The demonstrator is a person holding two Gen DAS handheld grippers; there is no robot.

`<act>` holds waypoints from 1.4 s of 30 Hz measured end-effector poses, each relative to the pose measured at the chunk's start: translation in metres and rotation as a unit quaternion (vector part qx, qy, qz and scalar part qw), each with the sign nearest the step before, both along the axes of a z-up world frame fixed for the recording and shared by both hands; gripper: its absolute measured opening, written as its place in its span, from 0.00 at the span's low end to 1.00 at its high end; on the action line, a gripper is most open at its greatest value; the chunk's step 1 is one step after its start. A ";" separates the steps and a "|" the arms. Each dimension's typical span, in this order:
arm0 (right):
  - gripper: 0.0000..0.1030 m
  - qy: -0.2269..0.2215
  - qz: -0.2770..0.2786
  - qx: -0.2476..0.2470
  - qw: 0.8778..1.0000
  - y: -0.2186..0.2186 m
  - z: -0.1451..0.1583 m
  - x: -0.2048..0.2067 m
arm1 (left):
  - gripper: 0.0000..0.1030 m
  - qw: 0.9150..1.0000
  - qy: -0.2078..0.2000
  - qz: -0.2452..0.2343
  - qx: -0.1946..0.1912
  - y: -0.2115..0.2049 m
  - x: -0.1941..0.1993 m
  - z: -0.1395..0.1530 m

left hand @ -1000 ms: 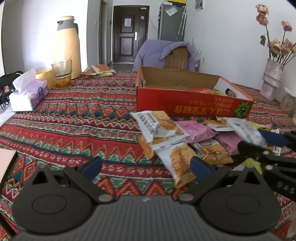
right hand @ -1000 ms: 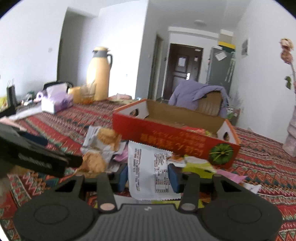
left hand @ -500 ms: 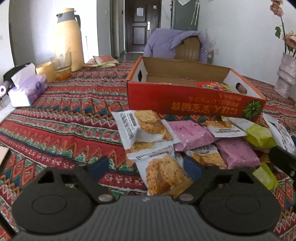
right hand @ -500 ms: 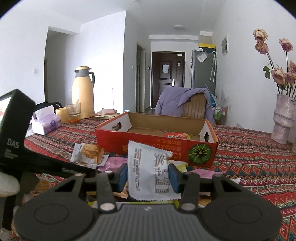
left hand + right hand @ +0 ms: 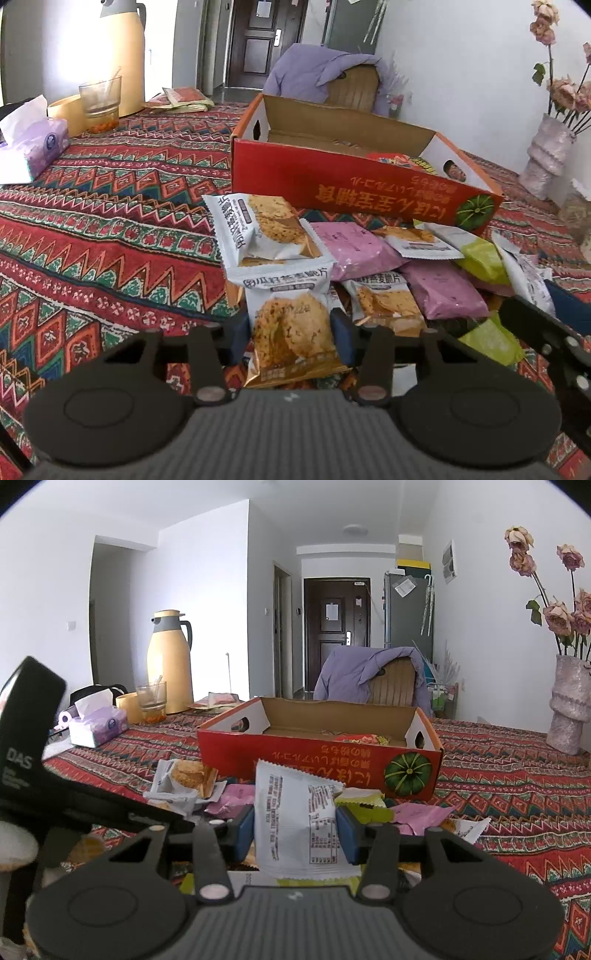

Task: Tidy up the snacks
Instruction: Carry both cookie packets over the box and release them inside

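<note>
An open red cardboard box (image 5: 332,184) (image 5: 314,749) stands on the patterned tablecloth, with a few snacks inside. In front of it lies a heap of packets: oat crackers (image 5: 266,229), pink ones (image 5: 354,247) and green ones (image 5: 480,258). My left gripper (image 5: 291,334) is closing on the nearest oat cracker packet (image 5: 286,291), its blue pads touching both sides. My right gripper (image 5: 295,829) is shut on a white snack packet (image 5: 291,797) with its printed back showing, held above the heap.
At the far left stand a yellow thermos (image 5: 168,664), a glass (image 5: 99,103) and a tissue box (image 5: 33,144). A vase of dried roses (image 5: 569,709) stands at the right. A chair draped with a purple jacket (image 5: 369,679) is behind the box.
The left jaws went from wide open to closed around the front oat cracker packet as the gripper came in over the heap. The right gripper kept its white packet.
</note>
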State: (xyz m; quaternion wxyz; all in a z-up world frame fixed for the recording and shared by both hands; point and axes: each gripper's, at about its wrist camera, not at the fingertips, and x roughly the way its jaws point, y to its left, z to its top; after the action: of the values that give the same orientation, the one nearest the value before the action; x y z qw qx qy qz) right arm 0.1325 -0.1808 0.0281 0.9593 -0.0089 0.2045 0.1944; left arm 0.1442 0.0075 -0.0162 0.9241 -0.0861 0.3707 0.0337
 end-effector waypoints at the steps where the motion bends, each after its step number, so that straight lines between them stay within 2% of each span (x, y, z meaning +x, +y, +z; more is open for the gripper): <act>1: 0.45 0.000 -0.001 0.000 1.000 0.000 0.000 -0.001 | 0.42 1.000 -0.002 -0.001 0.000 0.001 -0.002 0.001; 10: 0.45 -0.004 -0.004 0.004 1.000 0.002 0.003 -0.004 | 0.41 0.999 -0.029 -0.017 -0.004 0.005 -0.018 0.015; 21: 0.45 -0.036 -0.017 0.010 0.999 0.002 0.021 0.000 | 0.41 0.991 -0.119 -0.052 0.014 -0.002 -0.033 0.052; 29: 0.45 -0.057 -0.027 0.018 0.998 0.003 0.040 0.021 | 0.41 0.987 -0.152 -0.047 0.019 -0.007 -0.015 0.075; 34: 0.45 -0.063 -0.026 0.015 0.998 0.007 0.049 0.043 | 0.41 0.986 -0.164 -0.033 0.005 -0.009 0.007 0.090; 42: 0.44 -0.052 -0.033 0.015 0.998 0.003 0.063 0.094 | 0.41 0.987 -0.160 -0.006 -0.001 -0.011 0.060 0.098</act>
State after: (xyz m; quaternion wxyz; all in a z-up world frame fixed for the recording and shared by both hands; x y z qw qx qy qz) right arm 0.2266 -0.1778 0.0913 0.9747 0.0023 0.1512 0.1649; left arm 0.2039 -0.0031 0.0819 0.9716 -0.0886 0.2188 0.0134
